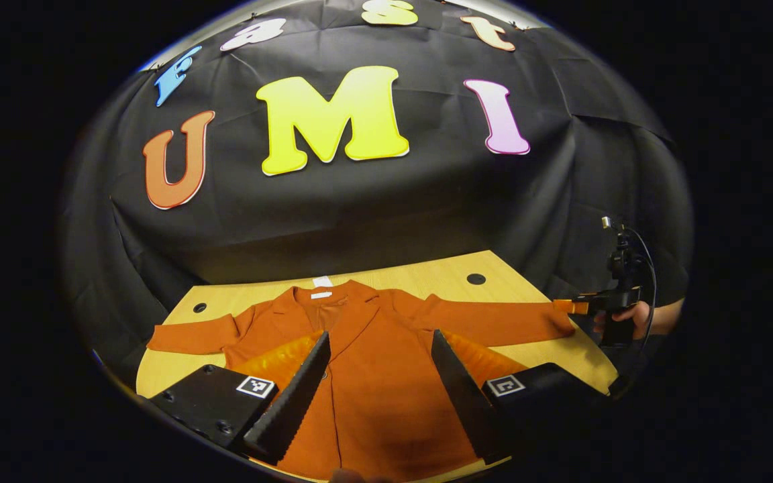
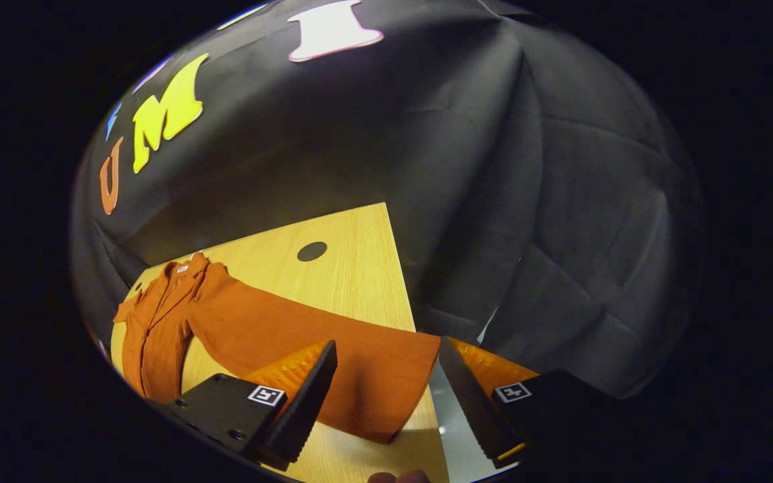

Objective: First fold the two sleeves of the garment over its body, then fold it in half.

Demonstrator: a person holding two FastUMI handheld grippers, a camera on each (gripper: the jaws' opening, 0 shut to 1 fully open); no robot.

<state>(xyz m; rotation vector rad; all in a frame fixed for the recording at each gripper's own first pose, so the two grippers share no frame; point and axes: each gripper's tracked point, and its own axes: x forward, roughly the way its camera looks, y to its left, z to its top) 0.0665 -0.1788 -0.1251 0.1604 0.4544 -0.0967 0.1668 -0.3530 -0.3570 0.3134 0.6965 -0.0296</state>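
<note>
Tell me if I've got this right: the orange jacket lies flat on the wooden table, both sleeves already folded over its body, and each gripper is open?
Not quite. The orange jacket does lie flat on the wooden table, but its sleeves are not folded: in the left gripper view both stretch straight out sideways. The left gripper and right gripper are open, as you said.

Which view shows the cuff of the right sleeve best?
The right gripper view: the cuff lies close, between the open fingers of the right tool, at the table edge. The left gripper view shows the same cuff small and far off, at the end of the spread sleeve, beside the right tool.
</note>
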